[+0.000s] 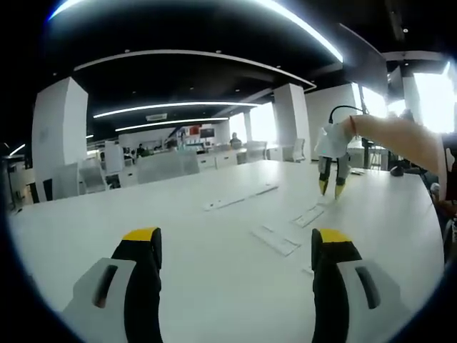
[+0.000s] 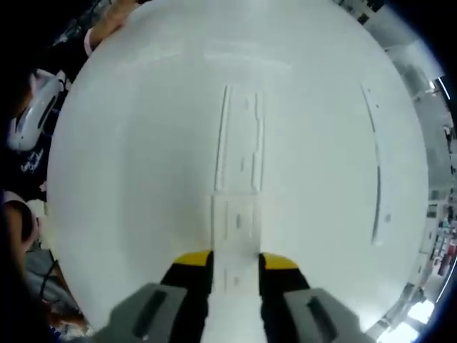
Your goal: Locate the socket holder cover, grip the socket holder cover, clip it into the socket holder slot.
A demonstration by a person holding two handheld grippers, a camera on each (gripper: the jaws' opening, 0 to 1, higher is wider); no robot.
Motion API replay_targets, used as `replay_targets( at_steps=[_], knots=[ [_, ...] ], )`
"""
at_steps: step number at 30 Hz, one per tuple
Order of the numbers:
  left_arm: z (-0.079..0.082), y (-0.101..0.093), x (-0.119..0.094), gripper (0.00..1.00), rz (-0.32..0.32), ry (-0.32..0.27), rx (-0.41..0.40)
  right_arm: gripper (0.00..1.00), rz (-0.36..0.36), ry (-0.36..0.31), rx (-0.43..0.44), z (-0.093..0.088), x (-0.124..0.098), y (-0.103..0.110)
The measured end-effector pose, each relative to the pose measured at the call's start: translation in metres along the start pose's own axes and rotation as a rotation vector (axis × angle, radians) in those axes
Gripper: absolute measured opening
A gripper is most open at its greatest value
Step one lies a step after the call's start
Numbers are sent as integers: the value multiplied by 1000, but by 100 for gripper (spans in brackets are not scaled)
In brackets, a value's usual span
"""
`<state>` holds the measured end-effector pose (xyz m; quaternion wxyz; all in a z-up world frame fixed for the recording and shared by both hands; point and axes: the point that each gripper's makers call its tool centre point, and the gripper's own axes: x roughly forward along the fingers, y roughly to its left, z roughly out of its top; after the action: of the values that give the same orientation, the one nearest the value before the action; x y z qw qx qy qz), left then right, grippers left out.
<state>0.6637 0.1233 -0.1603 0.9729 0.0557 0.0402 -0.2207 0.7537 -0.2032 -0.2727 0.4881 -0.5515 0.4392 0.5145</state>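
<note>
Right gripper (image 2: pixel 234 259) is reaching down over the socket holder cover (image 2: pixel 235 236) on the white table (image 2: pixel 128 179).

Its jaws are straddling the near white strip; whether they are clenching it yet I cannot tell. A longer matching strip, probably the socket holder (image 2: pixel 240 143), is lying end-to-end just beyond it, and a thin rail (image 2: pixel 376 171) is lying well apart. Left gripper (image 1: pixel 235 246) is hanging released and idle above the table. By my reading, locating is done; lifting and clipping are left.
</note>
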Motion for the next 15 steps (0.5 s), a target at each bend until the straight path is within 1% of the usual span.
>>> replay_targets(
  at_steps=[4, 9, 15],
  knots=[
    [-1, 0, 1, 85, -1, 2, 0, 26, -4, -8, 7, 2, 0, -1],
    [-3, 0, 1, 85, -4, 8, 0, 26, 2, 4, 12, 1, 4, 0],
    [-3, 0, 2, 85, -6, 11, 1, 27, 6, -8, 18, 6, 3, 2]
  ],
)
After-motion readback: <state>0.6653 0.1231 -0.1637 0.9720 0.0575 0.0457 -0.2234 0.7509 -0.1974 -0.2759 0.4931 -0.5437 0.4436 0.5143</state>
